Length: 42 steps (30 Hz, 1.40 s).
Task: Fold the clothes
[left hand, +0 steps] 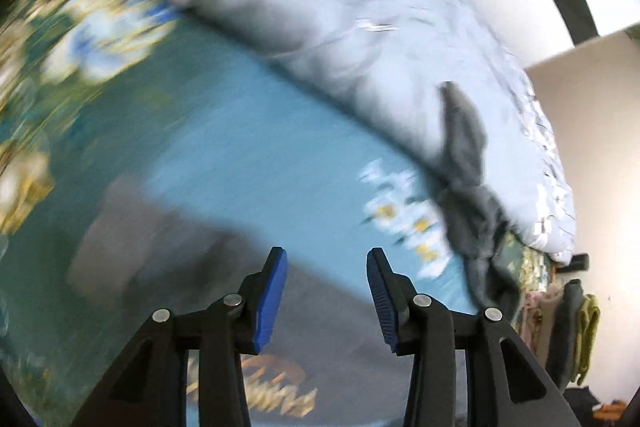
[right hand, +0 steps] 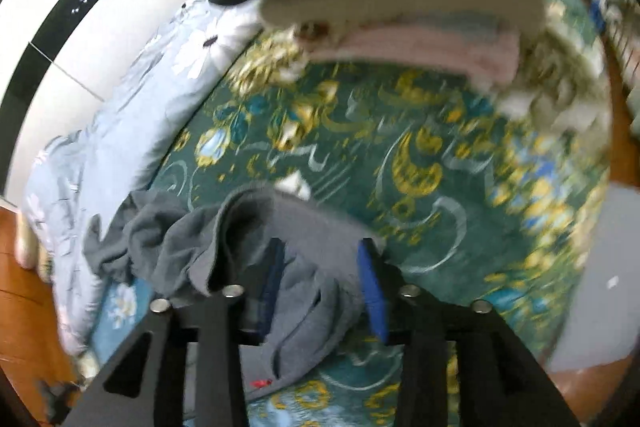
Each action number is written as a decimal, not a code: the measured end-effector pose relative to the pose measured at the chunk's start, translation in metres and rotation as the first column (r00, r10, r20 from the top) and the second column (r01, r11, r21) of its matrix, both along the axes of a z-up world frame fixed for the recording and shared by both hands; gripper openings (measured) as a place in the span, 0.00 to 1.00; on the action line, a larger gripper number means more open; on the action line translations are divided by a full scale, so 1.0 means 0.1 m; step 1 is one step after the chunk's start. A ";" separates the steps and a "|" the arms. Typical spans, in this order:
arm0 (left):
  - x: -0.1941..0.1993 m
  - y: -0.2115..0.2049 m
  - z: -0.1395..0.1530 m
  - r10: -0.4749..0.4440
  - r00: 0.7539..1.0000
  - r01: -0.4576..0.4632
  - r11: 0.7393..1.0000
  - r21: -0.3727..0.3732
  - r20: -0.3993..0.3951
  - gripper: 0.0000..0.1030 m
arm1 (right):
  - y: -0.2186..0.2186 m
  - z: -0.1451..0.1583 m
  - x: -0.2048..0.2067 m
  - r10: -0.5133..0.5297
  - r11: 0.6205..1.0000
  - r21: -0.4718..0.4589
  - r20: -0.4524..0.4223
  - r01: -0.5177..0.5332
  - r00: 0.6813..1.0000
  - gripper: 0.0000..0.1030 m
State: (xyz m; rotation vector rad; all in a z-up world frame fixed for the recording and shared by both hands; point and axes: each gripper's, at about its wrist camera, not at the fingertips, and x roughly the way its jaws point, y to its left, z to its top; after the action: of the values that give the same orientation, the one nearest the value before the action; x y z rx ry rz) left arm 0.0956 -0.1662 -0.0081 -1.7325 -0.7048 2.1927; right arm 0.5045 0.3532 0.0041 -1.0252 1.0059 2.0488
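The left gripper (left hand: 327, 291) hovers above the floral bedspread (left hand: 240, 147), jaws spread, nothing between them. A grey garment (left hand: 472, 211) lies bunched to its right, against the pale blue quilt (left hand: 340, 7). The right gripper (right hand: 320, 287) has grey cloth between its jaws; whether it pinches is unclear. Folded clothes (right hand: 400, 11) are stacked far behind.

A bed covered with a green-and-gold patterned bedspread (right hand: 400, 131) carries a rumpled pale blue quilt (right hand: 120, 115), a crumpled grey garment (right hand: 176, 235) and a stack of folded clothes (right hand: 400, 15)
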 end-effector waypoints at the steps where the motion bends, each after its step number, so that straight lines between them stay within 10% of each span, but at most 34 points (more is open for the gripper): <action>1: -0.16 0.15 0.02 -0.017 1.000 0.017 1.000 0.017 -0.004 0.47 | -0.01 0.05 -0.01 0.006 1.000 0.010 -0.010 -0.006 1.000 0.41; 7: -0.98 1.04 -0.02 -0.074 0.997 0.075 0.994 0.077 -0.012 0.50 | -0.21 -0.15 -0.47 0.181 0.934 -0.271 -0.203 -0.233 0.962 0.52; 21: -1.83 1.98 -0.46 -0.090 0.996 0.091 0.994 -0.068 0.015 0.52 | -0.19 -0.94 -0.79 0.051 0.868 -0.479 -0.180 -0.133 0.982 0.55; 27: -1.81 2.01 -0.35 -0.097 0.995 0.094 0.991 -0.097 -0.029 0.06 | -0.27 -0.99 -0.97 0.060 0.855 -0.501 -0.161 -0.134 0.985 0.57; 32: -1.73 1.93 -0.09 -0.097 0.990 0.087 0.991 -0.098 -0.098 0.04 | -0.29 -0.79 -0.96 0.047 0.871 -0.473 -0.190 -0.133 0.981 0.07; 42: -1.17 0.92 1.11 -0.028 0.950 0.040 0.999 0.034 -0.311 0.04 | -0.31 -0.08 -0.79 0.039 0.923 -0.354 -0.298 -0.149 0.954 0.06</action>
State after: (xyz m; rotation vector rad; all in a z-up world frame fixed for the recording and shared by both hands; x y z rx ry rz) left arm -0.0212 -0.0740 0.1027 -1.3238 -0.6291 2.3358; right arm 0.4255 0.3219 -0.0042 -0.9931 1.5730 2.1772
